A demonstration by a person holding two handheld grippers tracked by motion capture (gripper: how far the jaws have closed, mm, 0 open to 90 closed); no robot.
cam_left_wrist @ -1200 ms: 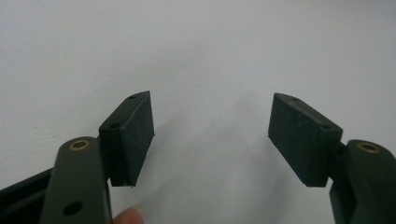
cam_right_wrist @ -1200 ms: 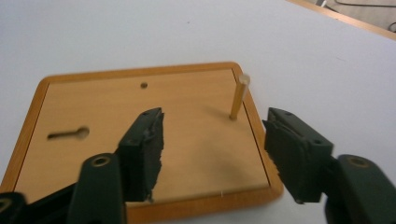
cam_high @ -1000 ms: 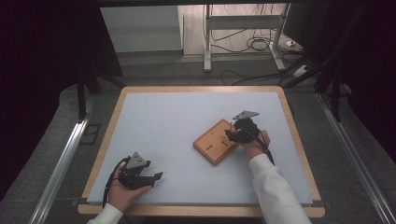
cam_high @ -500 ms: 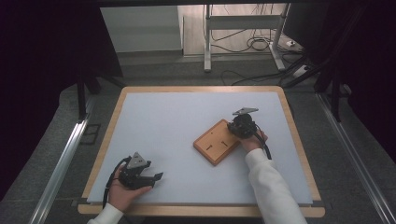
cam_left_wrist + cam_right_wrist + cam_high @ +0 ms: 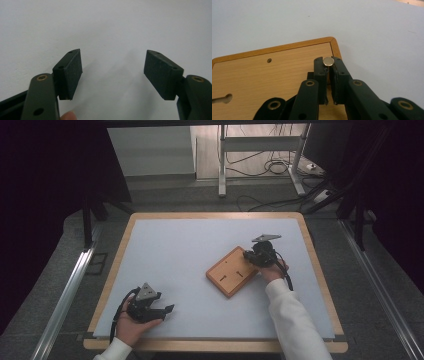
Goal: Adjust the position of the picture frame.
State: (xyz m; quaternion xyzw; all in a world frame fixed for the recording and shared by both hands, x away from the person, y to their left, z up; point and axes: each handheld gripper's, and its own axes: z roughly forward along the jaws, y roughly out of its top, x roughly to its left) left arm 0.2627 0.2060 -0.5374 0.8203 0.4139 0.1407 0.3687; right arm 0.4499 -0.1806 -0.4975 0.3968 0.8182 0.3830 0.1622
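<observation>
A wooden board lies at an angle right of the table's middle; it has a small hole and slots. My right gripper is at the board's far right corner, shut on a small round silver piece whose flat top shows between the fingertips, just over the board. What lies below that top is hidden by the jaws. My left gripper rests in the hand near the front left edge, open, with nothing between its pads and bare white surface below.
The white mat sits in a wooden-rimmed table. Beyond the far edge are a metal stand and loose cables on the floor. Metal rails run along both sides.
My right gripper has shifted slightly away from the person, toward the board's far corner. The left hand and its gripper have hardly moved.
</observation>
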